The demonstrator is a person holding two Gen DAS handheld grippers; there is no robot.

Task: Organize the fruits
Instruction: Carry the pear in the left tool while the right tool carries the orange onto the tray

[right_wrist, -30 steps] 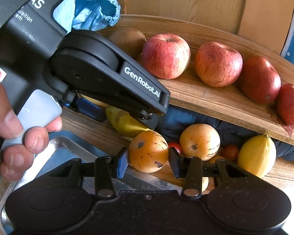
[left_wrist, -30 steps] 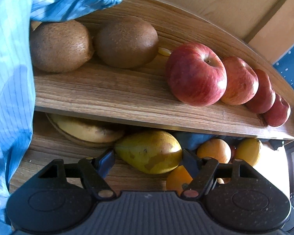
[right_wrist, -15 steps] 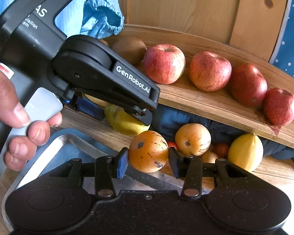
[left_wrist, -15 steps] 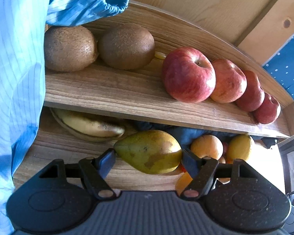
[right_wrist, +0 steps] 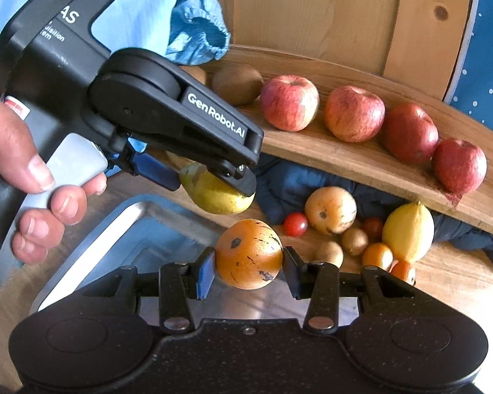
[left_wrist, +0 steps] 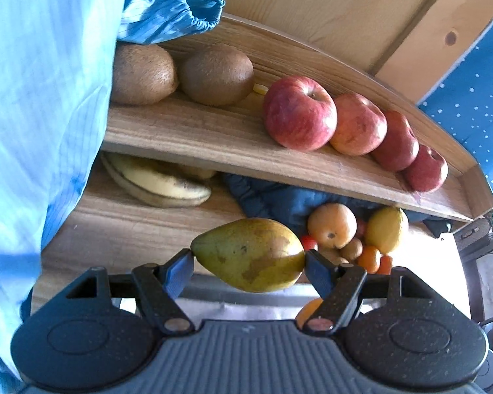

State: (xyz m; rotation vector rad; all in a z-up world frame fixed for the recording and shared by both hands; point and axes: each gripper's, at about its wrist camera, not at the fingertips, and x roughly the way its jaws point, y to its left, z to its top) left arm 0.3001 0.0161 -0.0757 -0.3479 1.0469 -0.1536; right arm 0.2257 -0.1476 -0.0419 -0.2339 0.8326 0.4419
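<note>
Since before, we lift both fruits: left claw (left_wrist: 249, 260) clamps the pear (left_wrist: 250, 253), right claw (right_wrist: 249, 264) clamps the orange (right_wrist: 249, 253), sorting onto the shelf (left_wrist: 194, 133).

Left tongs (left_wrist: 249, 264) and right tongs (right_wrist: 246, 267) both clamped, a hand (right_wrist: 26, 193) gripping the left handle.

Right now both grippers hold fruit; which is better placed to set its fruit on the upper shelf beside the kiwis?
Probably left. The left gripper grips the pear directly below the kiwis; the right gripper, holding the orange, sits farther back over the metal tray.
</note>
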